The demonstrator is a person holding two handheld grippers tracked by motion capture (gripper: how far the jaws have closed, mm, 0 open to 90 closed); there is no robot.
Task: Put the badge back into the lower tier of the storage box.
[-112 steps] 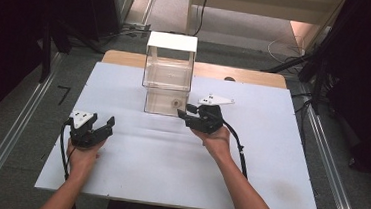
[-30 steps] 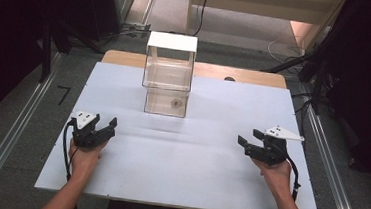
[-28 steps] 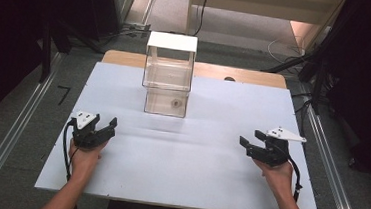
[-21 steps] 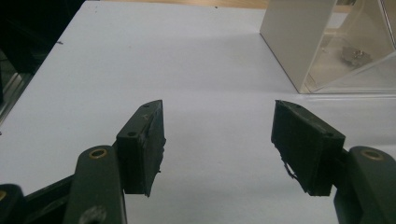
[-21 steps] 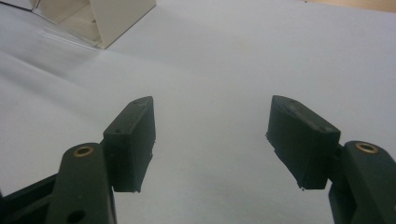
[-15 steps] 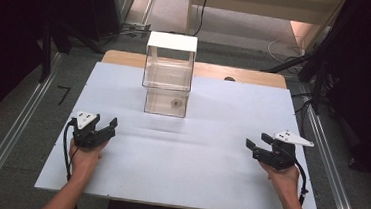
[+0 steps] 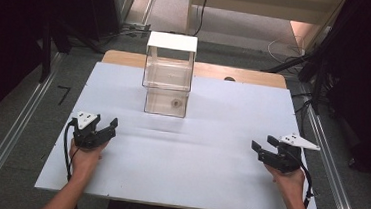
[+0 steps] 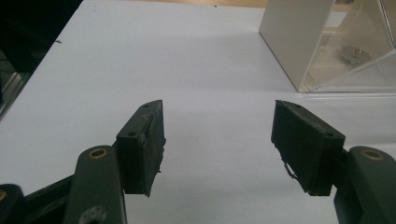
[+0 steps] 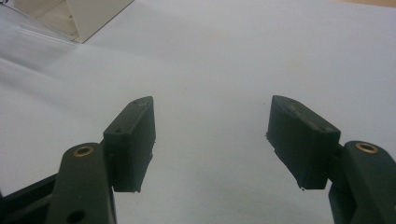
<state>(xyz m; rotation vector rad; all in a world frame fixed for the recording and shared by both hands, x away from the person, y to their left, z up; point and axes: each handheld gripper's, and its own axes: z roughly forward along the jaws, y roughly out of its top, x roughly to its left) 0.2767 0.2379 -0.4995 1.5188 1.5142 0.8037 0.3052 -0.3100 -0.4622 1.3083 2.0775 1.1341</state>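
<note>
A clear two-tier box (image 7: 169,75) with a white top stands at the back middle of the white table (image 7: 193,165). A small dark object (image 7: 175,103) lies in its lower tier. My left gripper (image 7: 107,127) rests at the front left, open and holding nothing. In the left gripper view the gripper (image 8: 219,144) points at bare table, with the box (image 8: 299,42) and the small object (image 8: 352,53) at the upper right. My right gripper (image 7: 263,143) sits at the front right, open, nothing between its jaws. In the right gripper view, beyond the gripper (image 9: 210,140), the box corner (image 9: 88,14) shows at top left.
A wooden board (image 7: 246,74) edges the table's far side. Metal rails (image 7: 10,136) run along the floor on both sides. Cables (image 7: 288,47) lie on the floor behind the table.
My right gripper has drawn back from the box's lower tier to the table's front right, still sliding rightward in the last second. The left gripper has stayed put.
</note>
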